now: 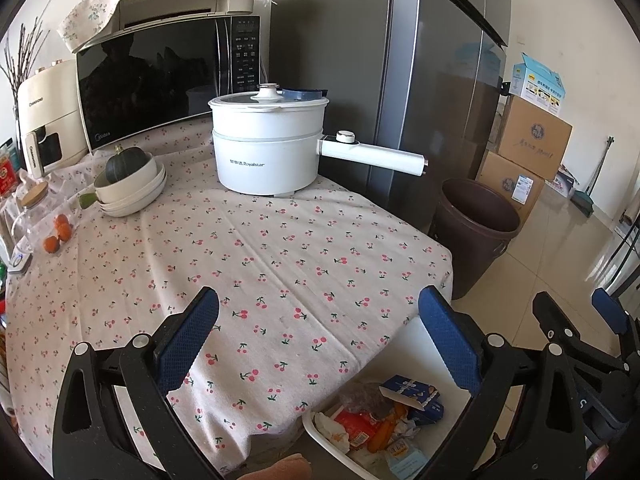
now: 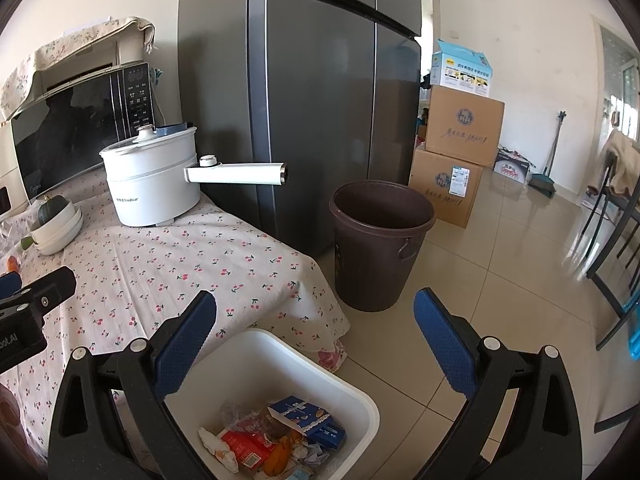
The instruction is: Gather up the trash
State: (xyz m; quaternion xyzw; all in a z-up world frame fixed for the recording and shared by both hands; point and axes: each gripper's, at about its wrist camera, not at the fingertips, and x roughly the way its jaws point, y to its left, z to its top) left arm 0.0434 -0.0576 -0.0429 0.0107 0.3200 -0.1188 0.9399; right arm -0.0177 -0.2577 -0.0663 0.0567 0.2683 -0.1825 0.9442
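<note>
Both tongs are spread wide with nothing between the pads. The left tongs (image 1: 318, 344) hang over the near edge of the bench (image 1: 256, 264), the right tongs (image 2: 314, 344) just beside them on the right, over the floor.

The trash is all sitting in the white bin (image 2: 360, 396) right under and just ahead of the right tongs: a blue carton (image 2: 300, 410), a red wrapper (image 2: 244, 444), something orange and some crumpled paper. The bin is tucked against the bench corner, I'd guess so stuff can go straight off the cloth into it. The bench in front of the left tongs has no scraps I can spot, so collecting looks basically done.

Farther ahead of the right tongs is a brown bucket (image 2: 380, 240) by the fridge (image 2: 320, 100), open top, looks empty from here. Probably where the bin gets tipped.

Readable writing: the pot (image 1: 266, 148) says Royalstar, the microwave (image 1: 152, 80) says Midea. The boxes (image 2: 460, 148) past the bucket have handwriting-style print I can't make out
</note>
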